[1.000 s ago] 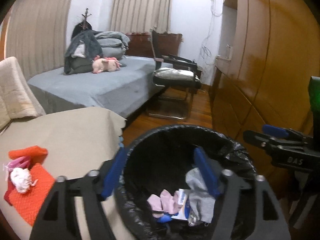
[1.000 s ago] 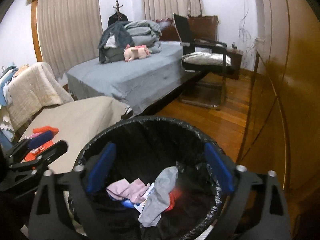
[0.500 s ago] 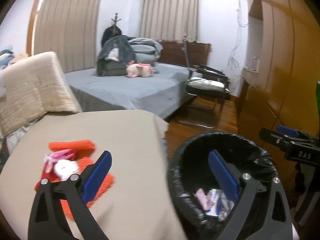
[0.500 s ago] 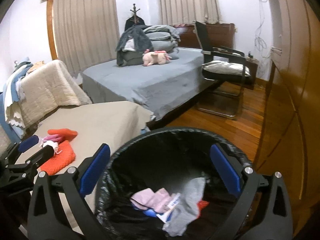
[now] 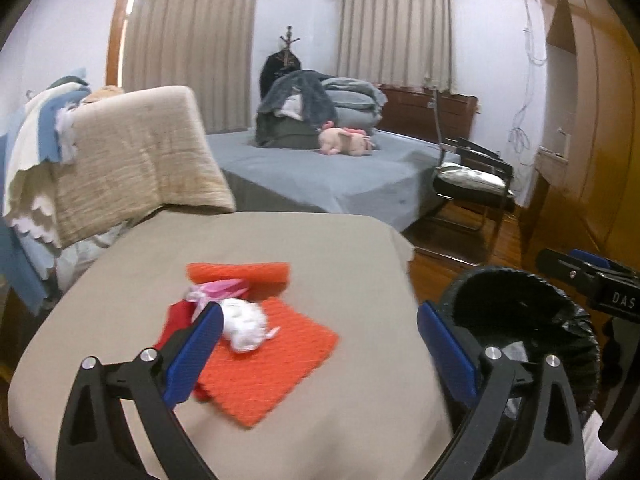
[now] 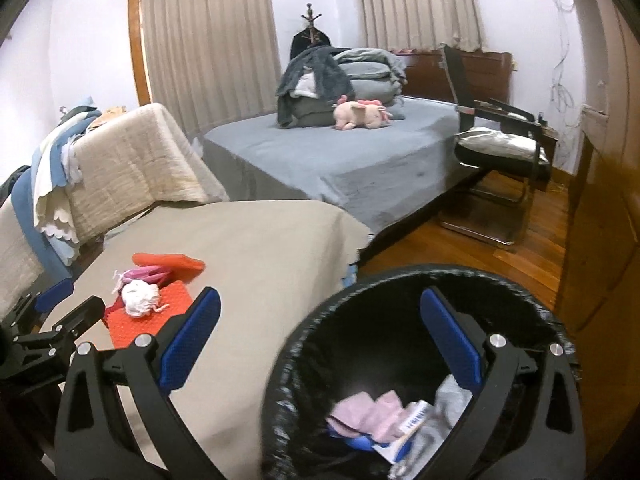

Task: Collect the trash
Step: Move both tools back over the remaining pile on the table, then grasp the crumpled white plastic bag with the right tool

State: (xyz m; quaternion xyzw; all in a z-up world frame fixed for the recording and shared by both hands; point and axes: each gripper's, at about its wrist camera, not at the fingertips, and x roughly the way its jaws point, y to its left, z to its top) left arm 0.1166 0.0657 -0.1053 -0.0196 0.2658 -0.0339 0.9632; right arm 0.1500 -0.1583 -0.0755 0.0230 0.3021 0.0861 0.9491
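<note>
A black-lined trash bin (image 6: 420, 280) stands beside a beige-covered table (image 5: 320, 248); it holds pink, white and grey scraps (image 6: 372, 412). On the table lie a crumpled white wad (image 5: 244, 324), a pink scrap (image 5: 220, 290) and orange cloths (image 5: 272, 360). My left gripper (image 5: 320, 352) is open and empty above the table, close to the wad. My right gripper (image 6: 320, 344) is open and empty over the bin's left rim. The bin also shows in the left wrist view (image 5: 560, 312).
A grey bed (image 6: 340, 160) with folded blankets and a pink plush pig (image 6: 360, 114) lies behind. A black chair (image 6: 500, 148) stands on the wood floor. Wooden wardrobes (image 6: 600, 200) line the right. A draped chair (image 5: 132, 160) stands left.
Both grippers have swung left, away from above the bin. The left one now faces the table and the wad; the right one straddles the bin's left rim. Both stayed open.
</note>
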